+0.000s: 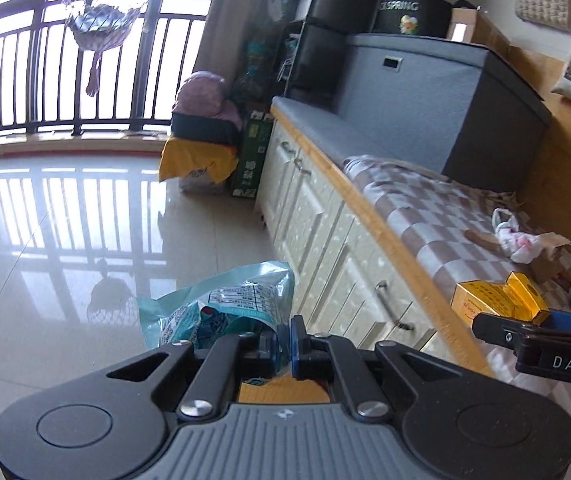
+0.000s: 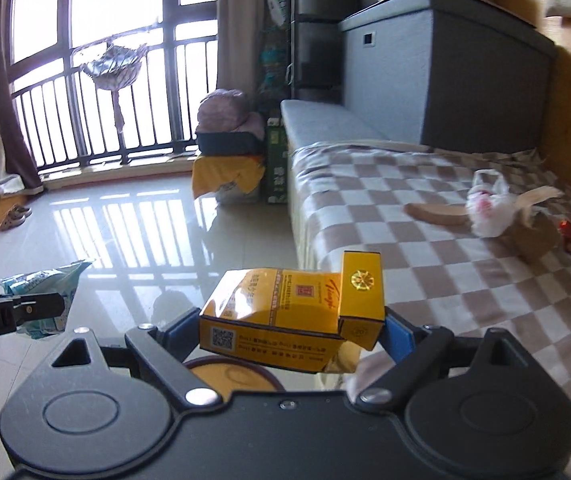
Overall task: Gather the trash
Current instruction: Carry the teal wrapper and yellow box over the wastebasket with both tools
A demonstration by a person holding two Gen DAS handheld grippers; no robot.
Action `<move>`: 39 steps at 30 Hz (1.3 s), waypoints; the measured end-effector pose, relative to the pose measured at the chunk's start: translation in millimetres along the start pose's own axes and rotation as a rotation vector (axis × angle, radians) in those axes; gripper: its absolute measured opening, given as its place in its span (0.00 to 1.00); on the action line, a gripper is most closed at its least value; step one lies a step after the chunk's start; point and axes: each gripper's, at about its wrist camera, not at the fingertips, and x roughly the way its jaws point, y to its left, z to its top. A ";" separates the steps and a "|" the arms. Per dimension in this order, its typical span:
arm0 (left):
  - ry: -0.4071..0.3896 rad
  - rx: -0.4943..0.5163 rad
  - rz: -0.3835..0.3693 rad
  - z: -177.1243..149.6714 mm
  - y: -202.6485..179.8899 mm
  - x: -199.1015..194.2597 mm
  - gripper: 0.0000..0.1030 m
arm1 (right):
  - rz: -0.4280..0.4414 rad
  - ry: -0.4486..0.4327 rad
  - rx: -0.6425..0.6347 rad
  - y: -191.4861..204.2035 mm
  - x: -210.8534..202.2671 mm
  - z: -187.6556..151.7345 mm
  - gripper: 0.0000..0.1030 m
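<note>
Crinkled teal-and-white plastic snack bag (image 1: 221, 304) w/ dark printed table; yellow cardboard cigarette box (image 2: 285, 316) w/ red lettering, gold seal on flip lid. Black grippers, blue pads (image 2: 399, 338). Brown-and-white chequered blanket (image 2: 425, 280) on grey-cushioned bench (image 1: 325, 128), cream cabinet doors (image 1: 317, 220) w/ pale dots. White crumpled bag (image 2: 489, 212), pink marks. Glossy pale floor tiles (image 1: 65, 220).

— Where did everything sit?
— The bench (image 2: 425, 216) ran along the right, the floor (image 1: 65, 240) spread left of it, and the window (image 2: 105, 60) stood far left.
— And on the bench?
— A crumpled bag (image 2: 489, 208) lay far right; a storage box (image 2: 445, 64) stood behind it. Stacked bundles (image 2: 225, 152) sat on the floor at the bench's far end.
</note>
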 end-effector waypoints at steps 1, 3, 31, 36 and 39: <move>0.010 -0.005 0.004 -3.1 4.3 3.3 0.06 | 0.008 0.010 -0.014 5.5 4.1 -2.6 0.89; 0.030 -0.013 0.014 -9.4 11.0 10.8 0.06 | 0.016 0.033 -0.038 15.0 13.0 -9.2 0.89; 0.337 -0.081 -0.023 -77.1 48.4 172.3 0.06 | 0.120 0.435 0.080 30.3 178.3 -102.3 0.89; 0.400 -0.105 -0.054 -88.0 50.0 194.1 0.06 | 0.128 0.518 0.055 34.3 194.8 -118.1 0.89; 0.417 -0.117 -0.068 -89.3 51.3 203.4 0.06 | 0.138 0.552 0.042 38.5 203.5 -123.3 0.89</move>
